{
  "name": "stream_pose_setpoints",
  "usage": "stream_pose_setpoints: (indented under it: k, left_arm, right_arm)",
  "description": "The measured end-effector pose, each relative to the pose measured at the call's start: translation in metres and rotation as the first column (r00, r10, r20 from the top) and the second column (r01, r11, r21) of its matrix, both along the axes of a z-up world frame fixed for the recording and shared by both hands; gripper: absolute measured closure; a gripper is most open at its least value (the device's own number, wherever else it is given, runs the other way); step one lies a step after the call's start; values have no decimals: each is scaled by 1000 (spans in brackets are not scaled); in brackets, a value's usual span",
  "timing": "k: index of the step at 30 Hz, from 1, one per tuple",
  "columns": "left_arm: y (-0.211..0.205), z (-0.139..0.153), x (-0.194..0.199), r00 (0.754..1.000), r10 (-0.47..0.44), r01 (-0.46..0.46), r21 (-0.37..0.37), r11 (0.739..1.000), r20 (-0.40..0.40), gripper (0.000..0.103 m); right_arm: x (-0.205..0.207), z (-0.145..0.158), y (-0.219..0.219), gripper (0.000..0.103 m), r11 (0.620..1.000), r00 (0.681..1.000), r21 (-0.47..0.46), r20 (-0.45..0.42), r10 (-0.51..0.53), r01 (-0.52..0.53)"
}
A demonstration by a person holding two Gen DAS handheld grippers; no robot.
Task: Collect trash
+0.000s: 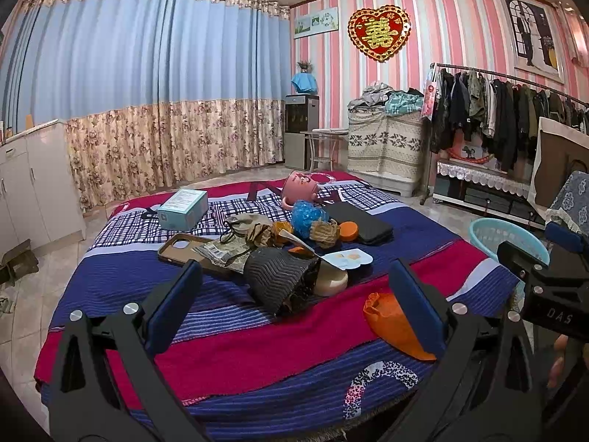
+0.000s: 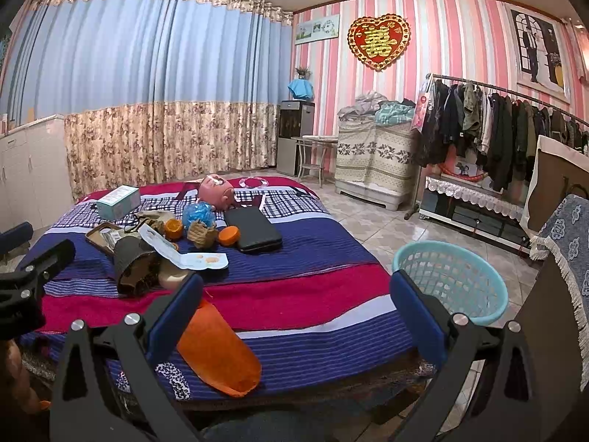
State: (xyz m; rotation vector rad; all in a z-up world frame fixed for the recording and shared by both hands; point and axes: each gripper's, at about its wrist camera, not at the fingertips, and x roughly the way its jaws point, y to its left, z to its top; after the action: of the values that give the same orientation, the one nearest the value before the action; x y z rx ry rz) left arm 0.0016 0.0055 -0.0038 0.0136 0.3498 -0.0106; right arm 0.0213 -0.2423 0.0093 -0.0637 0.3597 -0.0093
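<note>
We note both the left gripper [image 1: 294, 287] and right gripper [image 2: 294, 302] with fingers wide apart, holding nothing, above the bed [image 1: 423, 228] strewn with clutter, the basket [image 2: 451, 276] beside it.

Your right gripper [image 2: 294, 309] hangs wide apart over the bed [image 2: 313, 258].
Orange bag [image 2: 221, 353] lies beside its left finger; teal basket [image 2: 452, 280] stands right.

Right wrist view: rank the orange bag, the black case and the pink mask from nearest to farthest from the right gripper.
1. Orange bag: beside the right gripper's left finger, at the bed's near edge.
2. Black case: mid-bed, further back.
3. Pink mask: toward the bed's far end.
</note>
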Motion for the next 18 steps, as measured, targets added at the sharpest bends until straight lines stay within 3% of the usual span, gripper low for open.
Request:
stream_pose_setpoints:
  k: [18]
  left_arm:
    - [-4,-3,-1,1000,-2,2,-2,1000,-2,5]
  right_arm:
    - [0,0,-1,4,1000,1000,-1,-2,1,-1]
